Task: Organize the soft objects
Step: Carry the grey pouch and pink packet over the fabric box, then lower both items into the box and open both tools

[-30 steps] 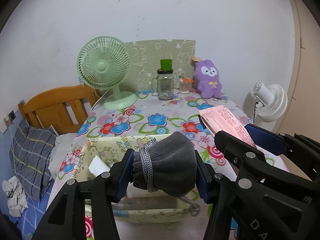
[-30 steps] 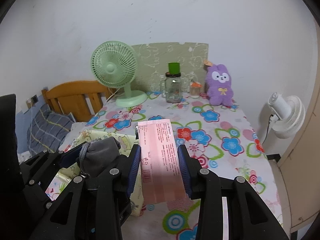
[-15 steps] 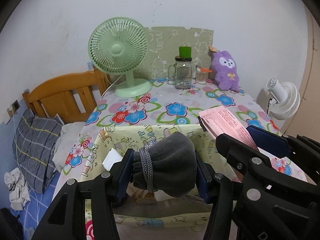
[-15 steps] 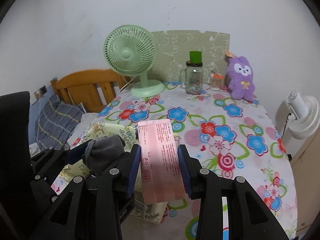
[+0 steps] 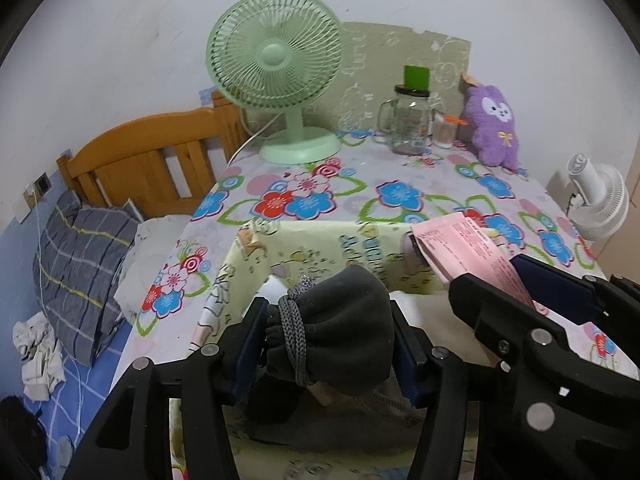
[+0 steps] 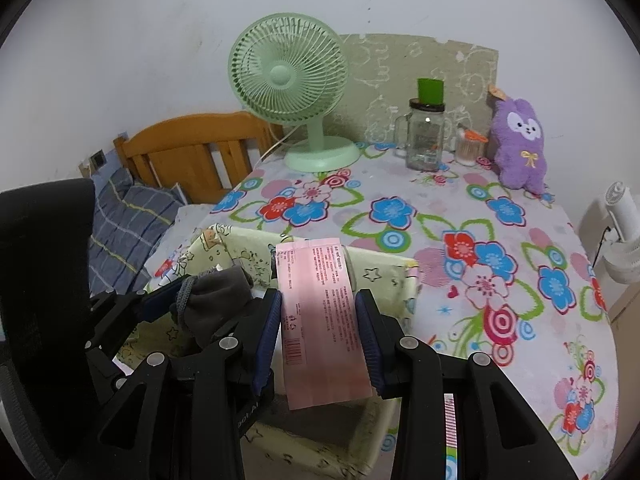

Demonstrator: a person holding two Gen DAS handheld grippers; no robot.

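My left gripper (image 5: pixel 330 344) is shut on a dark grey drawstring pouch (image 5: pixel 344 328) and holds it over the open yellow fabric storage box (image 5: pixel 320 240) at the table's near left corner. My right gripper (image 6: pixel 320 336) is shut on a pink soft packet (image 6: pixel 320 320) and holds it above the same box (image 6: pixel 384 272), just right of the pouch (image 6: pixel 212 304). The packet also shows in the left wrist view (image 5: pixel 472 256). Grey cloth lies inside the box (image 5: pixel 340 424). A purple plush toy (image 6: pixel 520 144) stands at the table's back right.
A green desk fan (image 6: pixel 292 80), a glass jar with a green cap (image 6: pixel 426 136) and a small cup (image 6: pixel 468 148) stand at the back of the flowered tablecloth (image 6: pixel 480 240). A wooden bed head (image 5: pixel 152 160) and pillow are left; a white fan (image 5: pixel 596 200) is right.
Both grippers have moved forward and down over the yellow box, still holding the pouch and the pink packet. The box's inside now shows below them.
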